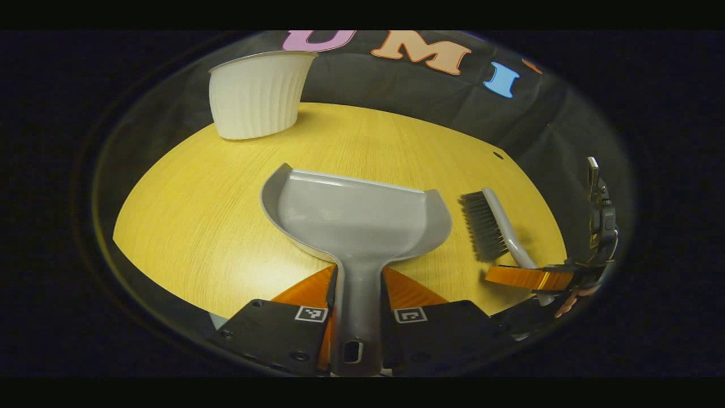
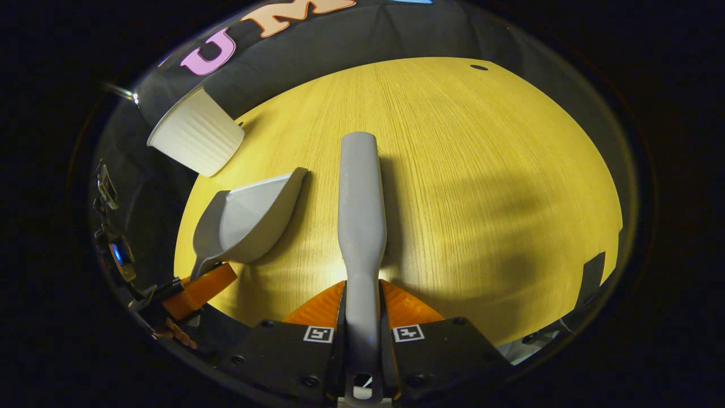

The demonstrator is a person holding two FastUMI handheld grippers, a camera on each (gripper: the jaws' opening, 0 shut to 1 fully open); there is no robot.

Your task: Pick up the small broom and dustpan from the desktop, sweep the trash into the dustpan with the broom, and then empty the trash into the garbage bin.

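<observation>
My left gripper point(image 1: 359, 277) is shut on the handle of the grey dustpan point(image 1: 357, 221), whose open mouth faces away over the wooden table point(image 1: 187, 215). To its right is the small broom point(image 1: 490, 226), dark bristles pointing left, with the right gripper point(image 1: 529, 277) holding its light handle. In the right gripper view, my right gripper point(image 2: 361, 286) is shut on the grey broom point(image 2: 359, 204), which points straight ahead over the table point(image 2: 481, 170). The dustpan point(image 2: 249, 221) lies to the left, with the left gripper point(image 2: 198, 289) on its handle. I cannot tell whether either tool touches the tabletop.
A white ribbed garbage bin point(image 1: 257, 93) stands at the back left of the table, beyond the dustpan; in the right gripper view the bin point(image 2: 195, 139) is at the upper left. A small dark hole point(image 1: 497, 154) marks the table's far right edge.
</observation>
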